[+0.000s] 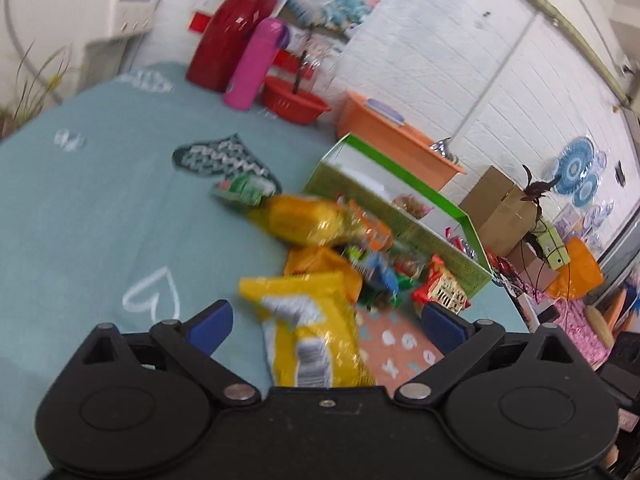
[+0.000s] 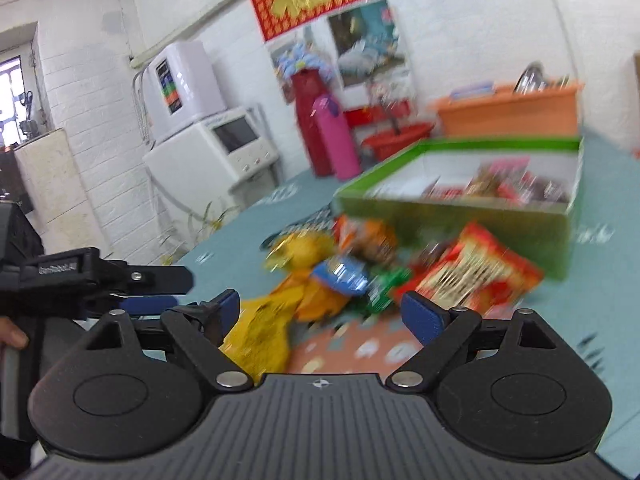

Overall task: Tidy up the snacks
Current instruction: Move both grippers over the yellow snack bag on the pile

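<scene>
A heap of loose snack packets lies on the teal tablecloth (image 1: 80,220) in front of an open green box (image 1: 404,222) (image 2: 440,220) that holds several packets. My left gripper (image 1: 326,322) is open; a yellow bag (image 1: 312,332) lies between its blue pads (image 1: 210,322) without being pressed. Beyond it are a second yellow bag (image 1: 304,220), a green packet (image 1: 240,190) and a red packet (image 1: 440,288). My right gripper (image 2: 324,314) is open over the near edge of the heap, close to a red packet (image 2: 480,272) and a blue packet (image 2: 340,276). Both views are blurred.
A red flask (image 1: 236,28), a pink bottle (image 1: 256,64), a red basin (image 1: 296,100) and an orange crate (image 1: 392,136) stand at the back. A dark patterned cloth (image 1: 216,156) lies left of the heap. The left gripper (image 2: 176,290) shows at the left of the right wrist view.
</scene>
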Demonstrator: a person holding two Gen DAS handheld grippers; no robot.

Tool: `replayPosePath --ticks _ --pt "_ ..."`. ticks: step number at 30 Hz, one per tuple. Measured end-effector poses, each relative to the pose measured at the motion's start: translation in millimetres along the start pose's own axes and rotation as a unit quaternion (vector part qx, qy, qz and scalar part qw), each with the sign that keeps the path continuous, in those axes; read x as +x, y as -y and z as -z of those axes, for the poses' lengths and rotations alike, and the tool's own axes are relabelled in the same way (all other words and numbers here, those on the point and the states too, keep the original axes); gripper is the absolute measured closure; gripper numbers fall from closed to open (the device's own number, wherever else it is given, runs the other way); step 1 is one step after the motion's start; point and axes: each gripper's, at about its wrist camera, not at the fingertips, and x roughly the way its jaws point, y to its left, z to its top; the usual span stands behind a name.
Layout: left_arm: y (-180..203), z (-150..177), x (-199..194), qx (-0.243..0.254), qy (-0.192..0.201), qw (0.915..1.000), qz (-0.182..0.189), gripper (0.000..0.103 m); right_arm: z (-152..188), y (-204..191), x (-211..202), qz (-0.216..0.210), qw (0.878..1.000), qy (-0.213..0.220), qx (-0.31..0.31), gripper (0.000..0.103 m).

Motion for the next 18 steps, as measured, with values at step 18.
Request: replayPosePath --ticks 18 --pt "-31 6 22 -0.050 -0.054 0.9938 0.083 0.000 17 -28 40 -0.053 0.996 -0.064 -0.015 0.000"
